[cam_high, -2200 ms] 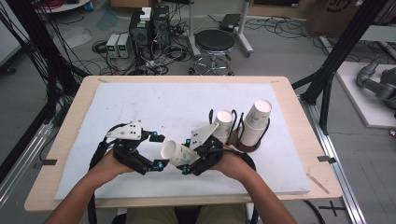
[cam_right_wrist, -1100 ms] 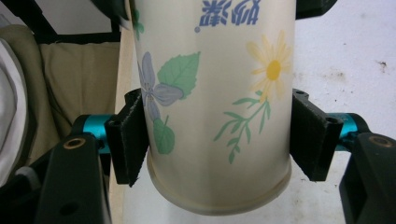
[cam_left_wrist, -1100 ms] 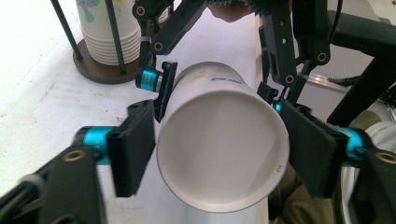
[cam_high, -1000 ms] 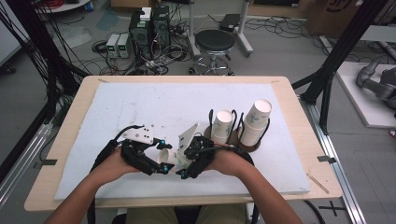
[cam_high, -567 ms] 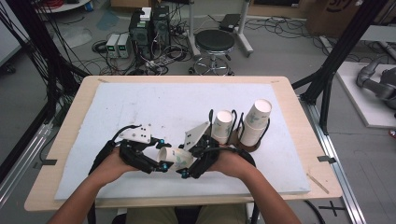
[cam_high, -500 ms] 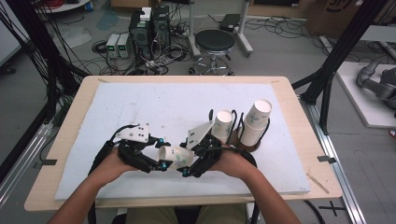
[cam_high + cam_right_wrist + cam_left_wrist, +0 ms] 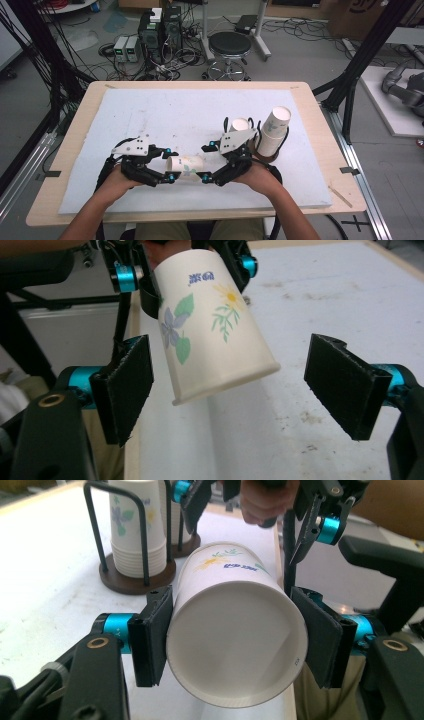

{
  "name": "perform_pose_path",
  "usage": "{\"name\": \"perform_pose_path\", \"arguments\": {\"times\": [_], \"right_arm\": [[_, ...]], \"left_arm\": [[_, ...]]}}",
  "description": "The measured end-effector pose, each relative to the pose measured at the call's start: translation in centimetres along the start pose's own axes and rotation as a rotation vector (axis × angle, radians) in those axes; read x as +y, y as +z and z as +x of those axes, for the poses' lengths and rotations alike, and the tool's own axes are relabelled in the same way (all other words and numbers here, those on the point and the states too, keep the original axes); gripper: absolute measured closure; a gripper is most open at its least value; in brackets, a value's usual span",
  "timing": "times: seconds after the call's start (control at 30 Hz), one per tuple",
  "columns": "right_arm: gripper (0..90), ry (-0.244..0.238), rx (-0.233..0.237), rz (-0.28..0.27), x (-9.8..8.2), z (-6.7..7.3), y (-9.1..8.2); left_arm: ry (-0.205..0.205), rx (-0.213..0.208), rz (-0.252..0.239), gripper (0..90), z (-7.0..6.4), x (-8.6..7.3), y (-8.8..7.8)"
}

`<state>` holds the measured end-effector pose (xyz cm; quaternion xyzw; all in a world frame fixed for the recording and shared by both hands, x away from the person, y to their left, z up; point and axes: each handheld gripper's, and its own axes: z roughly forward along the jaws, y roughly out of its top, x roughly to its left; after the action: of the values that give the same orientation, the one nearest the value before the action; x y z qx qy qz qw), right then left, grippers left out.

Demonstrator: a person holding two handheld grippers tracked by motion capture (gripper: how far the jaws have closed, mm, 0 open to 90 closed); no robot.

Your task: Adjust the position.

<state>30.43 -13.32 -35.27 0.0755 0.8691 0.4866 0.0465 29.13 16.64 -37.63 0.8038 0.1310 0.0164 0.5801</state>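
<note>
Gripping cup [image 7: 235,635]: left tongs [image 7: 240,640]; right tongs [image 7: 240,390] wide.

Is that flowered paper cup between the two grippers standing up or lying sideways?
Sideways. The paper cup is held off the table by the left gripper, mouth toward its camera.

Matt paper cup [image 7: 235,645], wooden table [image 7: 320,115], stained white mat [image 7: 165,115]

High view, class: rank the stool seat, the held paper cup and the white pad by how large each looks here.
1. White pad, by far the largest.
2. Stool seat.
3. Held paper cup, lying sideways in the left gripper.
The seat sits farther from the camera, so its true size against the cup stays unsure.
</note>
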Motion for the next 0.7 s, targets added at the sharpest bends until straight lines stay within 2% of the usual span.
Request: {"name": "perform_pose_path", "arguments": {"times": [0.03, 0.13, 0.17, 0.33, 0.37, 0.4, 0.5, 0.7], "right_arm": [[20.2, 0.008, -0.021, -0.028, -0.5, 0.2, -0.1], [20.3, 0.016, -0.039, -0.049, -1.2, 0.4, -0.2], [20.2, 0.038, -0.048, -0.072, -1.9, 0.5, -0.1], [20.2, 0.073, -0.039, -0.115, -3.1, 0.6, 0.1], [20.2, 0.081, -0.031, -0.138, -3.7, 0.6, 0.2], [20.2, 0.081, -0.031, -0.138, -3.7, 0.6, 0.2], [20.2, 0.089, -0.022, -0.14, -4.2, 0.6, 0.3], [20.2, 0.104, 0.014, -0.139, -4.6, 0.6, 0.7]], "left_arm": [[0.011, -0.002, -0.038, 36.1, -0.1, -0.4, 0.0], [0.015, -0.007, -0.058, 36.2, -0.1, -0.7, 0.0], [0.016, -0.009, -0.068, 36.2, -0.1, -0.9, 0.0], [0.013, -0.017, -0.097, 36.1, -0.1, -1.6, 0.2], [0.008, -0.018, -0.123, 36.1, -0.2, -1.9, 0.2], [0.008, -0.018, -0.123, 36.1, -0.2, -1.9, 0.2], [0.004, -0.013, -0.166, 36.1, -0.2, -2.3, 0.2], [0.011, -0.019, -0.181, 36.2, -0.1, -2.5, 0.2]]}}
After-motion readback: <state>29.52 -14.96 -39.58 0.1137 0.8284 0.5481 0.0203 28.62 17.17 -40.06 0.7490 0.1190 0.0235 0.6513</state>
